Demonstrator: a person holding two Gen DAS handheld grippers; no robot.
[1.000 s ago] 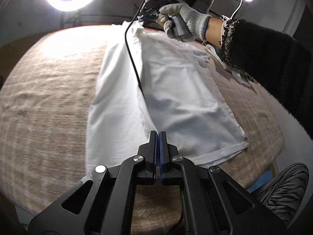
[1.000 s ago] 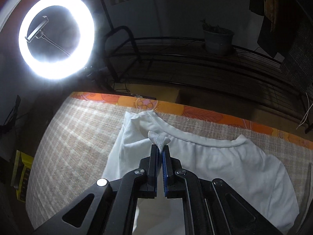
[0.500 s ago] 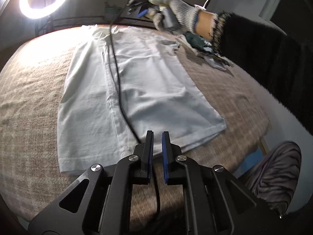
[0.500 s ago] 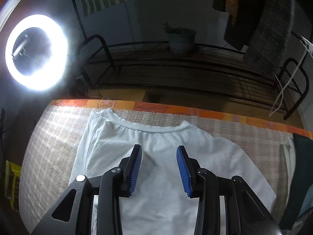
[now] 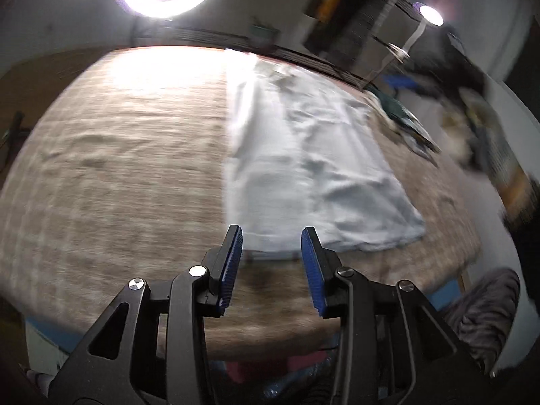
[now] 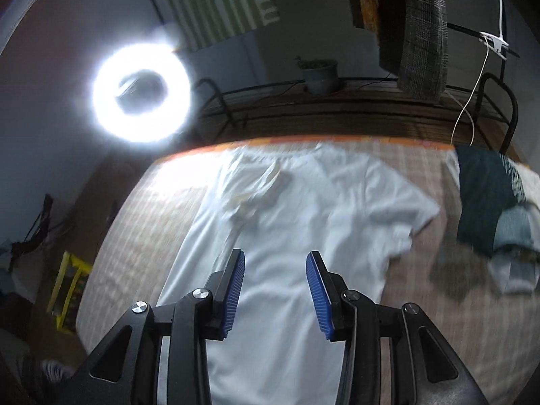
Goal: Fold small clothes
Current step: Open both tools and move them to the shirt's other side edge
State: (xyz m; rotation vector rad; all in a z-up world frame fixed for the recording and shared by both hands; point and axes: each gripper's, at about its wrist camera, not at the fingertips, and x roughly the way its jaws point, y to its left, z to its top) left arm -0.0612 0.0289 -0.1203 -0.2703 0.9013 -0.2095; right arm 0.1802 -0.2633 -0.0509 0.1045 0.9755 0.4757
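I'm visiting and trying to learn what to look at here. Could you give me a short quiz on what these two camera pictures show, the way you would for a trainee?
1. True or false: the left gripper is clamped on the hem of the white T-shirt.
2. Which sleeve of the white T-shirt lies spread out flat on the mat in the right wrist view?
A. the one toward the ring light
B. the one toward the pile of dark clothes
C. neither
3. Fill in: the right gripper hangs over the T-shirt with its jaws ____.

Key: 1 false, its jaws are apart and empty; 2 B; 3 open.
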